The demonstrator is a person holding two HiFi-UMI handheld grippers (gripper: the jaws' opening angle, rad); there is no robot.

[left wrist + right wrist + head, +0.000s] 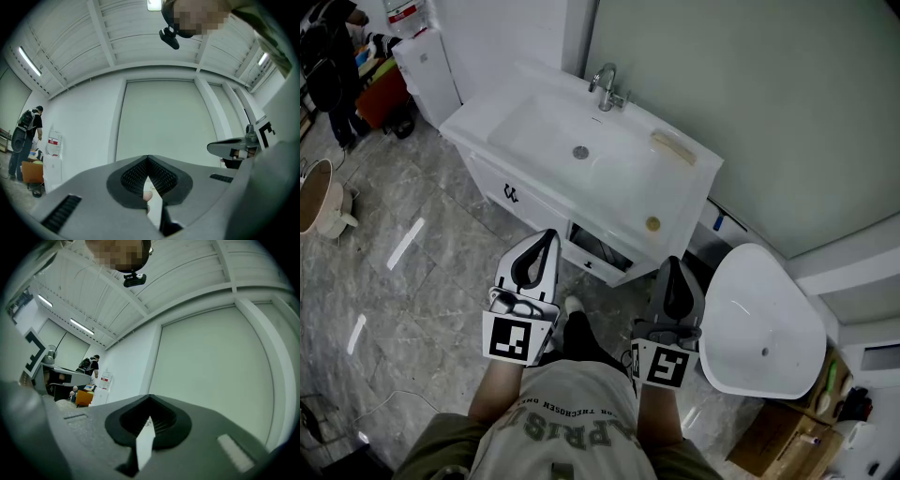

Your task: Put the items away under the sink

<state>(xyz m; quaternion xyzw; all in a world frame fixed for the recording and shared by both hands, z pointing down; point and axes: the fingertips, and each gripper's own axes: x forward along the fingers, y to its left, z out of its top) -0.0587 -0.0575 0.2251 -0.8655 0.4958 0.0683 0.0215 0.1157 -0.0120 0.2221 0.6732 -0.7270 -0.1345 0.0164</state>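
The white sink (546, 129) stands against the wall. Its bowl has just the drain (580, 152) in it, and the tap (606, 86) is at the back. A tan bar (673, 147), maybe soap or a sponge, lies on the sink's right edge. A small round thing (652, 224) sits on the front right corner. Under the sink, the cupboard (530, 200) shows a dark gap (602, 249) on its right side. It is too dark to tell what is inside.

The left gripper (546, 238) and the right gripper (672, 264) are held side by side in front of the cupboard. Both have their fingers pressed together with nothing between them. A white toilet (764, 323) is on the right, with a cardboard box (773, 433) beside it.
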